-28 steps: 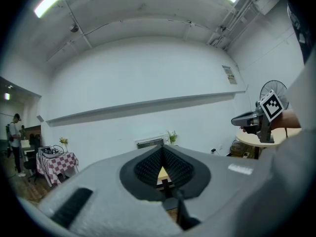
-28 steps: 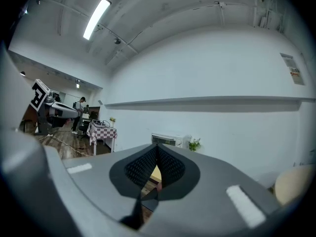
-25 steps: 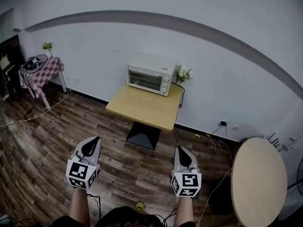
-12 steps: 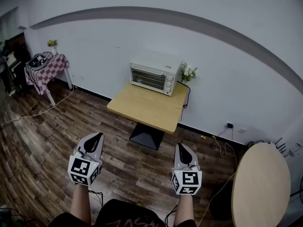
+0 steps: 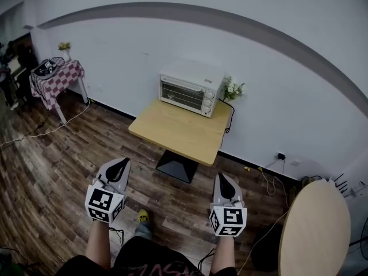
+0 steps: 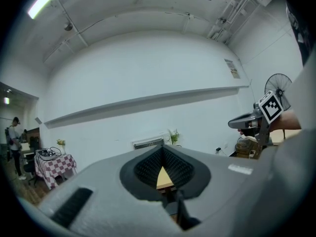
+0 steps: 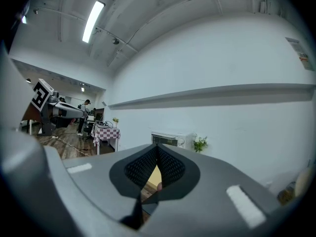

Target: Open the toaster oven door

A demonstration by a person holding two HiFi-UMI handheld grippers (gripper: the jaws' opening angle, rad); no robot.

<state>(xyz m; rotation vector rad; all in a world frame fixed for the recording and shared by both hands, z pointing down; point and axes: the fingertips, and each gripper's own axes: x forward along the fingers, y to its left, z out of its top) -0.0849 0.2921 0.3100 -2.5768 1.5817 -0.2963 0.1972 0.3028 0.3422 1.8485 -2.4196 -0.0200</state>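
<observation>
Head view — toaster oven door (image 5: 183, 95) closed.

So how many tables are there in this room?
3. A square wooden table stands by the wall under the toaster oven, a checked-cloth table is at far left, and a round table is at lower right. Others may lie outside the view.

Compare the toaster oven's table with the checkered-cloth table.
The toaster oven's table has a bare wood top on a dark pedestal; the checkered-cloth table is covered, on pale legs. The first carries the toaster oven, the second dark gear and a small plant. Both stand against the white wall.
</observation>
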